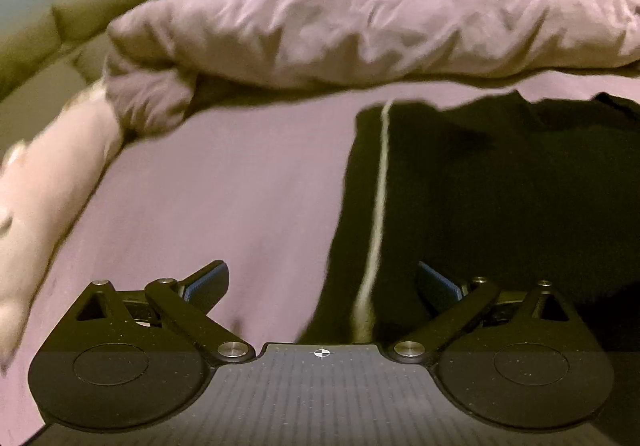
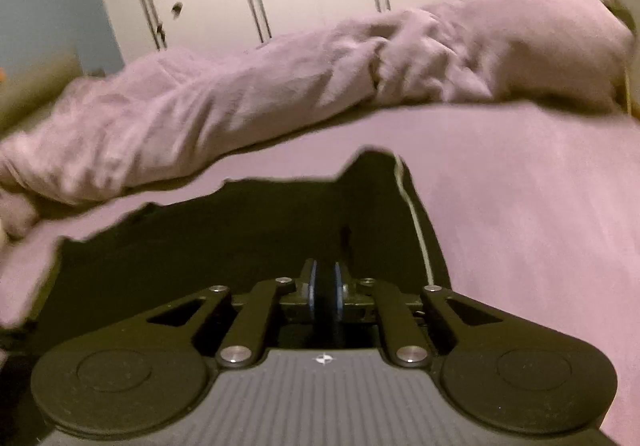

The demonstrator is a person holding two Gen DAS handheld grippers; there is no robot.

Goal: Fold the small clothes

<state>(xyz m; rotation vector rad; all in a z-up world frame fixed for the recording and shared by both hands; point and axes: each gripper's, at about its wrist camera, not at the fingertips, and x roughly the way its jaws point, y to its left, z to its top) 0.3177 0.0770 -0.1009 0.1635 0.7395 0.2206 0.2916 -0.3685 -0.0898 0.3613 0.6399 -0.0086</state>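
Black garment [image 1: 480,182] with a pale side stripe [image 1: 378,198] lies flat on the mauve bed sheet [image 1: 220,186]. Left gripper [image 1: 322,282]: fingers spread wide over its near edge. Right gripper [image 2: 325,286]: fingers clamped on the black fabric. Rumpled duvet [image 1: 360,22] borders the far side. No legible writing.

Left gripper [image 1: 322,282]: matte black linkage arms, silver pivot screws, two round black discs flanking a ribbed grey plate with a white crosshair mark. Fingers [image 1: 208,280] carry blue ribbed pads. Right gripper [image 2: 325,292]: same build, black arms, silver screws, blue-edged pads [image 2: 313,290], grey ribbed plate.
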